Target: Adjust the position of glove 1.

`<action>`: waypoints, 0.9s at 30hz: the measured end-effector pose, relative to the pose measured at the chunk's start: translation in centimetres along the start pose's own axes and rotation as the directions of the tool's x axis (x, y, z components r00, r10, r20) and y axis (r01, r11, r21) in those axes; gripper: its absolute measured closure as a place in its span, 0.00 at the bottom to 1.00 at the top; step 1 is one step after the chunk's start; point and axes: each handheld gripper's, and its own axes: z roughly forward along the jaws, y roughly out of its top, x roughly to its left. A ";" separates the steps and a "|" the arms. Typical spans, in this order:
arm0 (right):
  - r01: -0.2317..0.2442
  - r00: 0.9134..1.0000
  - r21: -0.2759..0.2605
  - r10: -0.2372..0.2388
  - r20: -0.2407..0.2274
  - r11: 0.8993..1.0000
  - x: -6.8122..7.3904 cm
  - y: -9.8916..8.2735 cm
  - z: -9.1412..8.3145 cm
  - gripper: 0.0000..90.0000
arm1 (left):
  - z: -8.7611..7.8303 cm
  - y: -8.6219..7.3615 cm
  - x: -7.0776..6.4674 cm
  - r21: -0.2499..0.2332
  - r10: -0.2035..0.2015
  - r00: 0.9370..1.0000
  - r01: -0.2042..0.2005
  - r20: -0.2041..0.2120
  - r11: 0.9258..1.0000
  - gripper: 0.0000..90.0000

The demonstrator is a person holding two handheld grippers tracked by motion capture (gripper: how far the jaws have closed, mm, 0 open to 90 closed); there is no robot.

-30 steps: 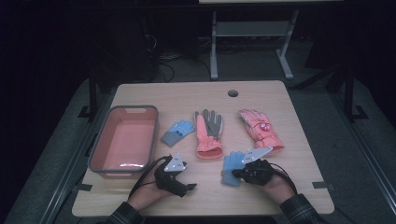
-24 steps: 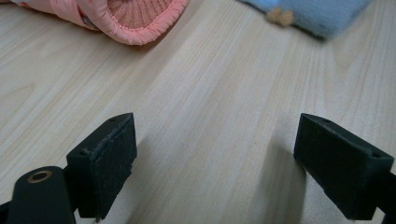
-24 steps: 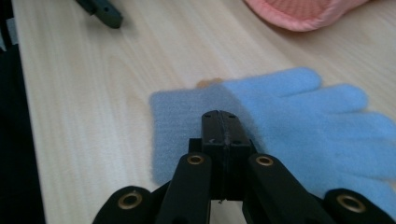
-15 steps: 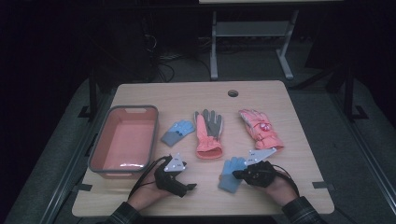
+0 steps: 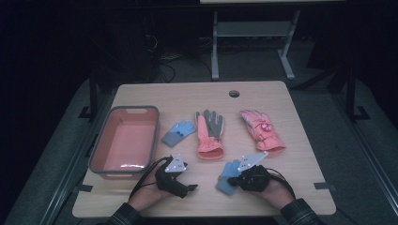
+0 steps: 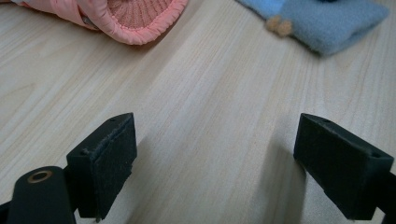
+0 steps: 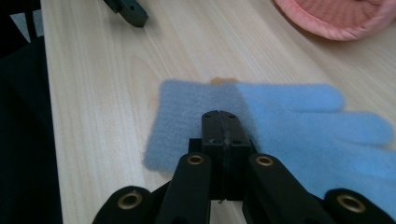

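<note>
Near the front edge of the desk [image 5: 300, 187], the right tool [image 7: 223, 122] has its jaws pressed together over the cuff end of a blue glove [image 7: 280, 126], which lies flat on the wood with its fingers spread away from the cuff; whether any fleece is actually pinched between the pads I cannot tell, since the jaws meet flush. The left tool [image 6: 215, 163] rests over bare wood with its jaws wide apart and nothing between them. By my reading the step in hand is the pickup of this glove, probably to carry it to the tub [image 5: 98, 150] at the left or to match it with the second blue glove [image 5: 179, 132] lying beside the tub. The next move calls for a gentle lift to check that the fabric comes up with the jaws; if it slips, a deeper bite on the cuff is needed. Two coral gloves lie farther back, one palm-up with grey fingers [image 5: 210, 133], one with a small badge [image 5: 261, 129]. Light wood grain covers the desk, a cable hole [image 5: 234, 93] sits at its far edge, and the room behind is dark, with a metal stand [image 5: 253, 42] and loose cables on the floor.
</note>
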 end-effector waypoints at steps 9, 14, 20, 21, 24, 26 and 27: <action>0.027 0.999 0.005 -0.027 -0.019 1.000 0.7 1.3 1.4 1.00 | 0.1 0.0 0.0 -0.008 -0.009 1.000 0.009 0.001 1.000 0.14; 0.035 0.999 -0.004 -0.035 -0.010 0.999 1.0 2.1 2.3 1.00 | 0.1 0.0 0.0 -0.008 -0.009 1.000 0.009 0.001 1.000 0.14; 0.050 0.999 -0.009 -0.050 -0.009 0.999 1.0 2.4 2.6 0.99 | 0.1 0.0 0.0 -0.008 -0.009 1.000 0.009 0.000 1.000 0.14; 0.043 0.999 -0.021 -0.043 -0.007 0.999 0.9 2.3 2.4 0.97 | 0.1 0.0 0.0 -0.008 -0.008 1.000 0.008 0.000 1.000 0.14; 0.042 0.999 -0.044 -0.042 0.001 0.998 0.7 2.2 1.8 0.92 | 0.1 0.0 0.0 -0.008 -0.008 1.000 0.008 0.000 1.000 0.14; 0.020 1.000 -0.065 -0.020 0.011 0.998 0.3 2.0 1.2 0.87 | 0.1 0.0 0.0 -0.008 -0.008 1.000 0.008 0.000 1.000 0.14; 0.018 1.000 -0.076 -0.016 0.025 0.997 0.0 1.8 0.8 0.84 | 0.1 0.0 0.0 -0.010 -0.010 1.000 0.010 0.000 1.000 0.14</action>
